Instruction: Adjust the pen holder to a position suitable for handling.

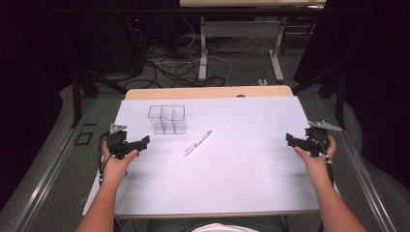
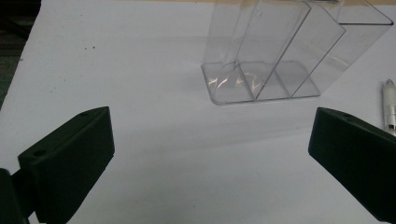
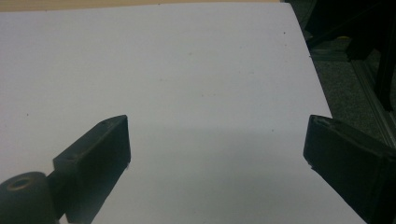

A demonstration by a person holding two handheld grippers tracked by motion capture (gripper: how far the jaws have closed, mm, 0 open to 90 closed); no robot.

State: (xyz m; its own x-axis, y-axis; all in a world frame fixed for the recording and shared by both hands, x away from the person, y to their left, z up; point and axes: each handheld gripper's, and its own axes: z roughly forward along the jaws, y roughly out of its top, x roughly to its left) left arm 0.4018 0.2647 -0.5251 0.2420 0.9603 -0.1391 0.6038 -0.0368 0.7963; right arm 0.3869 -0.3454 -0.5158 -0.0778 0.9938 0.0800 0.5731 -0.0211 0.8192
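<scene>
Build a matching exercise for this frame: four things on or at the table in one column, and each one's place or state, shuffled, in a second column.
Things:
1. clear organizer
2. pen
3. left gripper
4. right gripper

Places or states:
A. lies flat on the white sheet, near the middle
B. held at the table's right edge, jaws open, nothing between them
C. stands upright on the sheet, compartments empty
D. held at the table's left edge, jaws open, facing the organizer

Pairs: 1-C, 2-A, 3-D, 4-B
</scene>
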